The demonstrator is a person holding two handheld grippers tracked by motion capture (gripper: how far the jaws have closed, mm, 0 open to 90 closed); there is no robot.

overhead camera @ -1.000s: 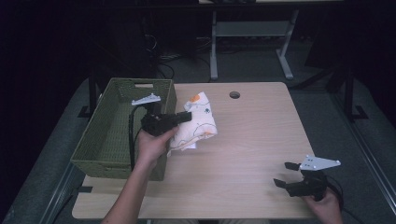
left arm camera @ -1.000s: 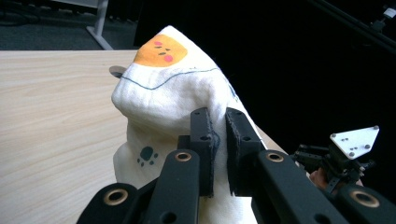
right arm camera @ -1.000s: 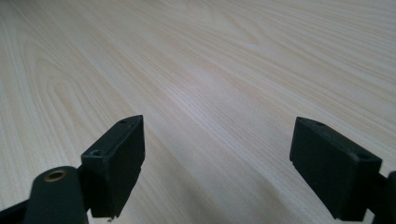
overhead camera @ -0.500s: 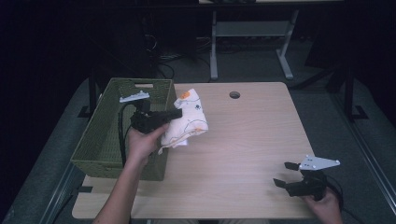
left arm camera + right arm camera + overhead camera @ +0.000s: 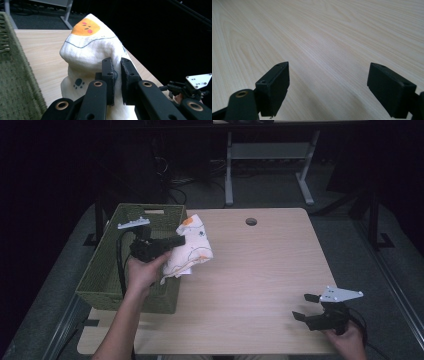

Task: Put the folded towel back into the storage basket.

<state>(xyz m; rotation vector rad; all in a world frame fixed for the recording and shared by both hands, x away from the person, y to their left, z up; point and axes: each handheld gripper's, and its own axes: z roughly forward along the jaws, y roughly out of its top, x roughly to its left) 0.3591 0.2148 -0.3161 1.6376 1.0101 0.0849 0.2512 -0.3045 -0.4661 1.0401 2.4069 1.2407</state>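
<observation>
White cotton, printed with an orange face and small dark paw marks, was what I had: the soft printed cloth (image 5: 191, 249) hung bunched from my left gripper (image 5: 176, 240), lifted clear of the pale wooden table (image 5: 260, 270) and just beside the near right rim of the olive-green woven basket (image 5: 107, 270). In the left gripper view my two black jaws were nearly closed, with a fold of the cloth (image 5: 92, 57) pinched between the pads (image 5: 108, 75). My right gripper (image 5: 306, 306) rested low near the table's front right corner, well apart from the cloth, its jaws spread wide over bare wood and holding nothing.

I judged the step in hand to be the carry, cloth lifted and heading for the basket. The next move called for swinging it leftward over the rim, high enough that the hanging tail cleared the weave, and parting the jaws only once the bundle sat above the basket's open middle.
</observation>
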